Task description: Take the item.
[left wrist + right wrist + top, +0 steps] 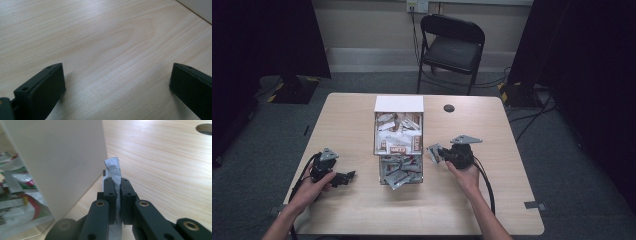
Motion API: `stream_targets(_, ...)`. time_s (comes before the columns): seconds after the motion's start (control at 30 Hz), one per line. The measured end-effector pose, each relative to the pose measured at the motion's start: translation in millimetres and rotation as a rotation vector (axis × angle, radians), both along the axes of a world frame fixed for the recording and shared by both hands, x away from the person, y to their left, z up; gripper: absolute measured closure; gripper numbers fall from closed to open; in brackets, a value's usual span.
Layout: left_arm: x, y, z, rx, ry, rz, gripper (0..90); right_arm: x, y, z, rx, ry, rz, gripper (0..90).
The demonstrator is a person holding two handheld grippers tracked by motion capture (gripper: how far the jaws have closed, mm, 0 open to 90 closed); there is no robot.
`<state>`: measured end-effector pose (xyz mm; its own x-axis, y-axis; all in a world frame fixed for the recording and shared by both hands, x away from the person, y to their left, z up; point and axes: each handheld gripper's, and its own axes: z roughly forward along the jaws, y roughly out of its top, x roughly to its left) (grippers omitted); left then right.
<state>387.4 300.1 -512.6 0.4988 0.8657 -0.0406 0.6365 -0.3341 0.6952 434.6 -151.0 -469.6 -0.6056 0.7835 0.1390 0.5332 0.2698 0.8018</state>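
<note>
A clear box (398,145) with a white upright lid stands mid-table, holding several red-and-white and silver sachets, some spilling at its front (397,177). My right gripper (439,154) sits just right of the box, shut on a silver sachet (433,152). In the right gripper view the sachet (113,168) sticks up from between the closed jaws (117,183), beside the box's white wall (62,157). My left gripper (346,177) rests low on the table at the left, open, with bare wood between its fingers (42,87).
The wooden table (492,200) has a round cable hole (449,108) behind the box. A black folding chair (451,47) stands beyond the far edge. Dark curtains flank the room, and cables lie on the grey carpet at right.
</note>
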Motion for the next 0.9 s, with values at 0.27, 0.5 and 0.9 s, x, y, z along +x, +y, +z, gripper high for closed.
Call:
stream_targets(0.27,0.0,0.0,0.0,0.000,0.000,0.000,0.0,5.1,-4.5,-4.0,-0.008,0.005,-0.033,79.7)
stream_targets(0.5,0.0,0.0,0.0,0.000,0.000,0.000,0.0,9.5,-6.7,-7.9,-0.002,0.021,-0.032,76.4)
stream_targets(0.9,0.0,0.0,0.0,0.000,0.000,0.000,0.0,14.6,-9.2,-10.9,-0.018,0.026,-0.043,63.9)
